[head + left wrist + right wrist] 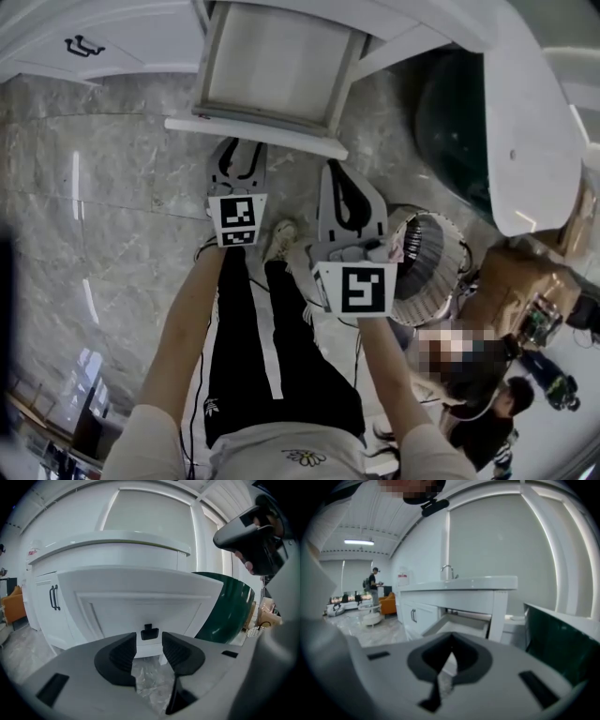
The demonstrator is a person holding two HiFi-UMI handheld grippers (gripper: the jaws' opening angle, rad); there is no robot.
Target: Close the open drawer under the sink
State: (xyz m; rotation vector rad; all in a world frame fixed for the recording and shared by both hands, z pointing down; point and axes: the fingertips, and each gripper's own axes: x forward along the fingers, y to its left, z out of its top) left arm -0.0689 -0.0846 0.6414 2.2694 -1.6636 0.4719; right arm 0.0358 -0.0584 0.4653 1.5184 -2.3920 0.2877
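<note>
Nearest to the head camera are the person's legs in black trousers with a white side stripe [248,356], standing on a grey veined marble floor [103,187]. To the person's right sit a round white slatted basket [429,267] and a brown cardboard box [511,281], with another person [497,408] crouched near them. Further on, a tall dark green curved tub [225,606] stands just beside the right end of the vanity and rises above the drawer front. The white pulled-out drawer [277,66] juts from under the white sink countertop [459,582], its inside showing pale and bare from above. Its panelled front carries a small black handle [149,632]. To its left is a white cabinet door with a black bar handle [55,597], and a chrome tap [447,570] rises over the counter. The grey left gripper [149,649] hangs low just before the drawer front. Its black ribbed pads [123,654] are spread apart and hold nothing, and the handle shows beyond the gap, untouched. The grey right gripper [451,641] sits further back and off to the drawer's right side. Its tips meet and nothing is held between them.
</note>
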